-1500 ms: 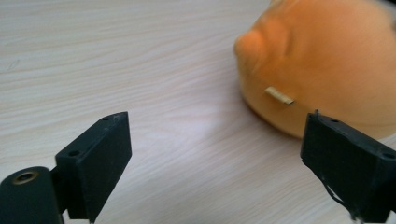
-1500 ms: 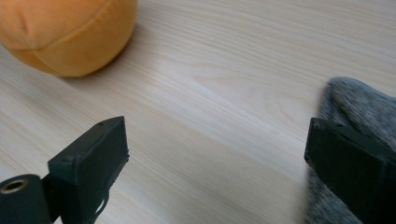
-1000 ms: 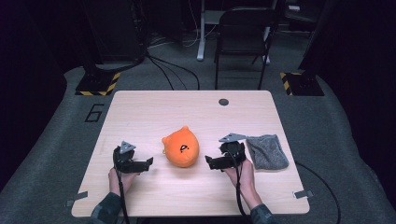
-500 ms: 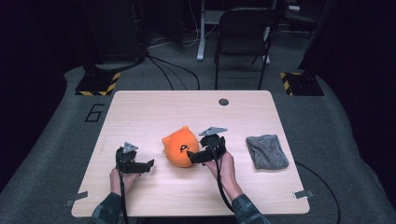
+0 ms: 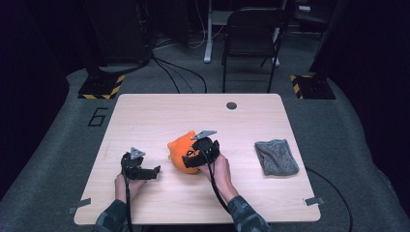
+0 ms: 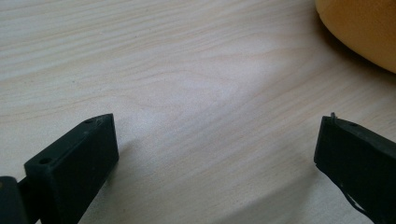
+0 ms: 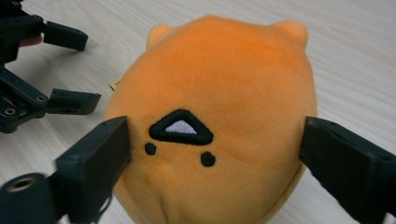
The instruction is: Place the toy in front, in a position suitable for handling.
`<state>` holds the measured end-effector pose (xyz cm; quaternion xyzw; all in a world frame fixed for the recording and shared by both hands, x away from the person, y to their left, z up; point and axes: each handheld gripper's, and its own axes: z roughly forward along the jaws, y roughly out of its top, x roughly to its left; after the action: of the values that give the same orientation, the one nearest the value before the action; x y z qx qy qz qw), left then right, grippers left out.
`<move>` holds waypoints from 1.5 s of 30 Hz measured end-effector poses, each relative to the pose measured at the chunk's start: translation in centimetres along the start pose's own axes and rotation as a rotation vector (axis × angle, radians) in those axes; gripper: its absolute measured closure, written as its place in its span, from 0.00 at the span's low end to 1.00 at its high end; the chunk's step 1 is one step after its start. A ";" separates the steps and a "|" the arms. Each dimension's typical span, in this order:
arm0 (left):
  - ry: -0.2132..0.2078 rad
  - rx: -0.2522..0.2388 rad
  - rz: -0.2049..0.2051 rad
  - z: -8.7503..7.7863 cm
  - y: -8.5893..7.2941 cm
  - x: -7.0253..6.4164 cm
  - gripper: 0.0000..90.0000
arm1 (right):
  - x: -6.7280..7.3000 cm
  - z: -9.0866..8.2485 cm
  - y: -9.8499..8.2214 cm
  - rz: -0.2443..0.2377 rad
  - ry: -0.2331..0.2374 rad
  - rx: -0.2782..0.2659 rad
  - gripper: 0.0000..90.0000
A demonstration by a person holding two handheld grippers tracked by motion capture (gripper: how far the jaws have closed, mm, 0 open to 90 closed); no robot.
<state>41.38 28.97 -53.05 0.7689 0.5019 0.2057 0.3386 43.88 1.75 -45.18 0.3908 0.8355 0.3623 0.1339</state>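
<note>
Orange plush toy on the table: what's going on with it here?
A person works at a wooden table with a claw in each hand. The right claw has its jaws on either side of the orange plush toy and has just been closing on it; a firm grip isn't clear yet. The left claw rests open beside the toy. A grey cloth lies apart.

Grey cloth lies flat at table's right side; empty chair stands beyond far edge.
</note>
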 end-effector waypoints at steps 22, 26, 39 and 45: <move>0.012 0.004 0.031 0.1 0.0 -0.4 0.00 | 0.0 0.1 -1.2 -0.029 -0.005 -0.028 0.75; 0.010 0.008 0.037 0.1 0.0 -0.4 0.00 | 0.2 -0.6 -0.9 -0.059 -0.014 -0.067 0.76; 0.009 0.008 0.037 0.1 0.0 -0.4 0.00 | -2.3 -5.6 -0.5 -0.091 0.052 -0.131 0.75; 0.010 0.009 0.042 0.1 0.0 -0.3 0.00 | -4.3 -6.9 -1.0 -0.110 0.076 -0.123 0.75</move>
<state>41.29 28.63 -53.11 0.7799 0.4881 0.2143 0.3281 42.61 -5.34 -41.32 0.3213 0.8364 0.4196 0.1453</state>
